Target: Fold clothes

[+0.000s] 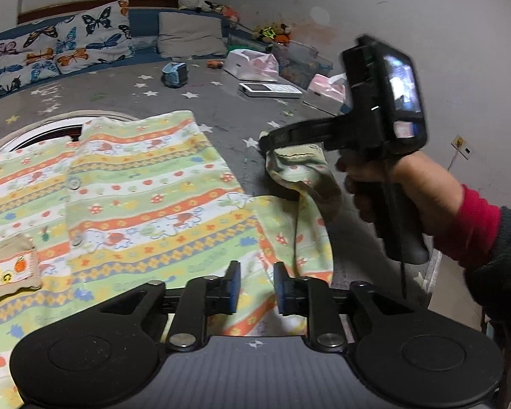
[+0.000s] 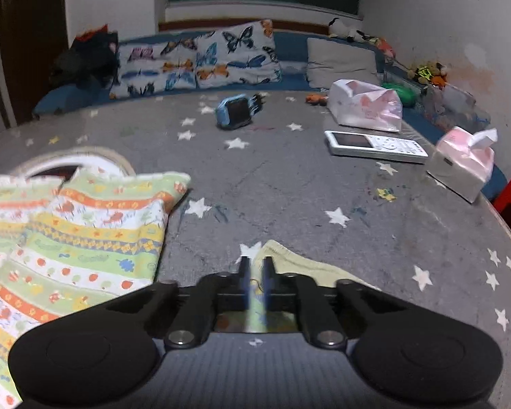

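Garment: child's striped print top (image 1: 146,204), buttoned front up, spread flat on my grey star-patterned mat (image 2: 289,184); in the left wrist view its stripes run across.
Sleeve: right-hand sleeve (image 1: 299,184) raised off the mat, cuff uppermost, the rest draping down to the body of the top.
Right tongs (image 1: 272,145): pressed together on the sleeve cuff; in their own view the pale green hem sits between the nearly closed pads (image 2: 245,272).
Left tongs (image 1: 254,283): spread, pinching nothing, hovering over the lower hem close to the sleeve's root.
Key relation: body of the top lies to the left of my right tongs, so I judge the sleeve goes leftward across the chest; the right hand (image 1: 405,184) is the nearer, already holding.
Surroundings: tissue box (image 2: 465,167), white handset (image 2: 374,143), butterfly pillows (image 2: 201,58) well apart, beyond.
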The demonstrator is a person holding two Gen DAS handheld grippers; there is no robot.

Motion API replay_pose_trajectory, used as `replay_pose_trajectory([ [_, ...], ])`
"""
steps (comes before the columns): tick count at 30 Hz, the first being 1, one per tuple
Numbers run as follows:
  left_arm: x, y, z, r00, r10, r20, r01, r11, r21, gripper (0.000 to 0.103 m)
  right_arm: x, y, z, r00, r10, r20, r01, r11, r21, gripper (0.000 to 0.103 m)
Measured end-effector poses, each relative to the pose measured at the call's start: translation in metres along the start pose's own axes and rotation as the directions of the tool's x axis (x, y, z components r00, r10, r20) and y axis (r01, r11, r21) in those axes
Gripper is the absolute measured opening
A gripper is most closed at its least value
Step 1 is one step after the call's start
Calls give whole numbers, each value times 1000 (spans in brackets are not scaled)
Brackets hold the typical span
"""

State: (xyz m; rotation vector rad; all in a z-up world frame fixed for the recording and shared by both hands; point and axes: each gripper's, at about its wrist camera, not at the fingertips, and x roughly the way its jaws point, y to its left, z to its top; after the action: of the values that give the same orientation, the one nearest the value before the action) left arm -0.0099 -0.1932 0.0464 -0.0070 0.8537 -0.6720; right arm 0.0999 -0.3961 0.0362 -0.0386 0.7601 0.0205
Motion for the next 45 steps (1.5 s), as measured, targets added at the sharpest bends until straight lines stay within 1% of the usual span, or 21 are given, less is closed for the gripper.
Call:
replay_pose_trajectory([
  [5,3,-8,-3,1000,-26,-4,26,999,20,24,-61,-35,-10,993,-16,119,6,996,84,3],
  [9,8,-14,-8,999,-42,-18,43,998,47,24,-121,-71,-34,979,-69,193,40,988,151,3],
  [11,9,-17,-10,998,-52,-30,54,997,60,24,-143,-90,-52,976,-100,191,60,978,202,3],
  [13,9,-19,-13,997,-60,-38,63,995,71,24,-157,-105,-72,979,-126,161,84,966,245,4],
  [16,11,-23,-17,996,-71,-61,76,994,84,24,-168,-120,-97,973,-201,112,165,949,267,9],
  [18,12,-25,-19,995,-71,-66,77,993,90,24,-169,-120,-104,965,-237,107,205,946,252,9],
  [19,12,-25,-19,995,-71,-67,77,993,91,24,-169,-120,-105,965,-239,108,206,947,247,9],
  [21,11,-25,-20,995,-69,-66,74,994,83,24,-159,-116,-102,978,-183,103,154,958,241,9],
  [23,8,-24,-21,996,-69,-65,73,995,68,24,-142,-108,-95,989,-117,91,94,969,228,13],
  [25,4,-22,-22,996,-64,-60,68,996,58,24,-121,-99,-88,995,-71,72,54,975,215,14],
  [27,-3,-18,-22,997,-54,-51,57,997,49,26,-101,-91,-84,997,-61,52,50,979,199,15],
  [30,-16,-6,-20,999,-27,-20,28,999,23,27,-79,-86,-82,997,-73,23,68,978,196,17],
  [32,-26,7,-15,1000,18,11,-18,1000,0,27,-68,-87,-81,996,-86,13,82,976,201,17],
  [34,-36,26,-9,994,100,45,-99,995,-22,29,-67,-86,-78,996,-91,15,86,975,207,18],
  [35,-41,35,-6,988,141,60,-140,990,-34,30,-67,-85,-76,996,-89,17,83,974,209,19],
  [36,-45,45,-3,978,197,76,-194,980,-48,32,-69,-83,-76,996,-82,21,76,975,206,20],
  [37,-48,57,0,962,258,88,-253,965,-62,32,-70,-81,-75,997,-78,26,71,977,200,22],
  [39,-51,82,8,919,382,95,-372,922,-104,33,-74,-75,-74,996,-76,38,68,982,177,23],
  [41,-51,107,14,874,477,90,-463,875,-139,35,-78,-66,-72,997,-64,52,56,987,148,25],
  [42,-49,117,17,858,507,80,-492,858,-148,40,-80,-62,-72,997,-56,56,47,989,138,26],
  [45,-39,144,23,820,571,41,-559,814,-159,41,-86,-48,-69,997,-25,70,18,994,110,30],
])
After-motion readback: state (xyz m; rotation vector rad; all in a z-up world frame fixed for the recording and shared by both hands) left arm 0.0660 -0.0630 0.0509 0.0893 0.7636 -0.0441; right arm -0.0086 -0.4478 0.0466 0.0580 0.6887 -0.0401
